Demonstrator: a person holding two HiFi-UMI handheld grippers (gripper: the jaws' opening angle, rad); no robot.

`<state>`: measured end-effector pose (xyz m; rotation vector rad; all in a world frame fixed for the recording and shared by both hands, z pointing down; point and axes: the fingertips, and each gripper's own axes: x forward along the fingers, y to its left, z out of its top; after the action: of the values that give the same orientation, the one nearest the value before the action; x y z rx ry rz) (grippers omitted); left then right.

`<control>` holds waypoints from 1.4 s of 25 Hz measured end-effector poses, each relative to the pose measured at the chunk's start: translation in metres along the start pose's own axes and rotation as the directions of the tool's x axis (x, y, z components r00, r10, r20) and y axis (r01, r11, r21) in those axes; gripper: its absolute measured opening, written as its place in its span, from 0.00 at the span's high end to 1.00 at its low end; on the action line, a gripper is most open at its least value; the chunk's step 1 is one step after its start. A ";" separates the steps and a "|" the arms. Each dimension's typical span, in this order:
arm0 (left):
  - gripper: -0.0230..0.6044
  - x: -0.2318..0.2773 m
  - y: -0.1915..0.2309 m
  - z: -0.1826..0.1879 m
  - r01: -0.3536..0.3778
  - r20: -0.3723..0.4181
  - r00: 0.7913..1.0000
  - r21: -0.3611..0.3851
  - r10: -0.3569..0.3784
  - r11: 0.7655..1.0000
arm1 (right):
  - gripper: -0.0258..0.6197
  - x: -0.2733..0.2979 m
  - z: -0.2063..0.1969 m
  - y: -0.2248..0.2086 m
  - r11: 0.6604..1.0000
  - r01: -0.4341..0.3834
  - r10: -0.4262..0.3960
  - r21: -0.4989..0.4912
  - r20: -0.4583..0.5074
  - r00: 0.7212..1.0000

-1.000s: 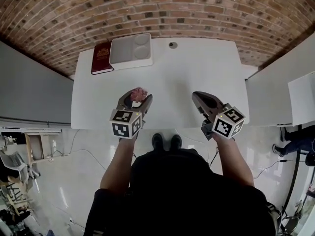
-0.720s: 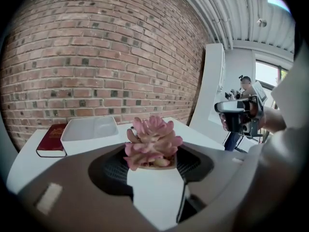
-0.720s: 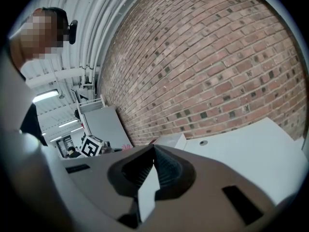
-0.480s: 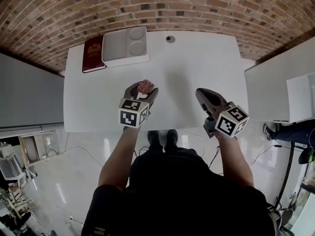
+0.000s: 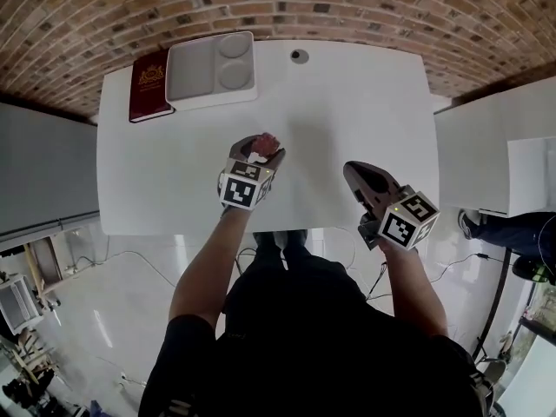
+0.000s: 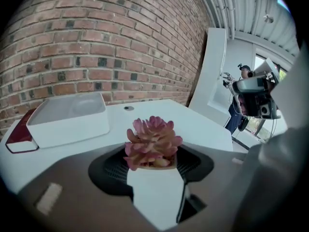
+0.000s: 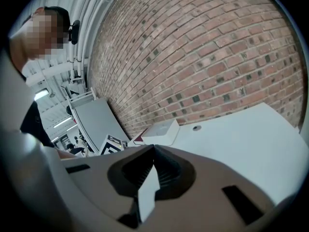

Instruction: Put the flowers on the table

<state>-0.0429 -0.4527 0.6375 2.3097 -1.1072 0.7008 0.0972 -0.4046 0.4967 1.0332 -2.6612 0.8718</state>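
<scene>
The table [image 5: 347, 102] stands with its far edge against the brick wall [image 5: 347, 3]. At its far left corner lies a book [image 5: 148, 86], and just right of it, touching or nearly so, sits a tray [image 5: 213, 100] with 2 round wells on its right side. A small round hole [image 5: 299, 56] lies right of the tray, near the far edge. Over the table's near middle the left gripper [image 5: 261, 152] holds the flowers [image 5: 265, 142] between its jaws. The right gripper [image 5: 358, 176], jaws together with nothing between them, hangs to the right over the near edge. A second table [image 5: 473, 159] stands beside the right end.
</scene>
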 end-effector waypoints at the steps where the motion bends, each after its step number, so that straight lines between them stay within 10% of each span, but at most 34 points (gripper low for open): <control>1: 0.53 0.005 0.001 -0.003 -0.001 -0.010 1.000 0.003 0.001 1.000 | 0.95 0.001 -0.002 -0.002 1.000 0.001 -0.001 0.004 -0.005 1.000; 35: 0.52 0.039 0.001 -0.067 0.019 -0.160 0.987 0.123 0.001 0.992 | 0.95 -0.009 -0.038 0.011 0.997 0.031 -0.032 0.066 0.018 0.999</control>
<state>-0.0387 -0.4342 0.7126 2.3119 -1.0056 0.9581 0.0945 -0.3710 0.5191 1.1005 -2.6401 0.9535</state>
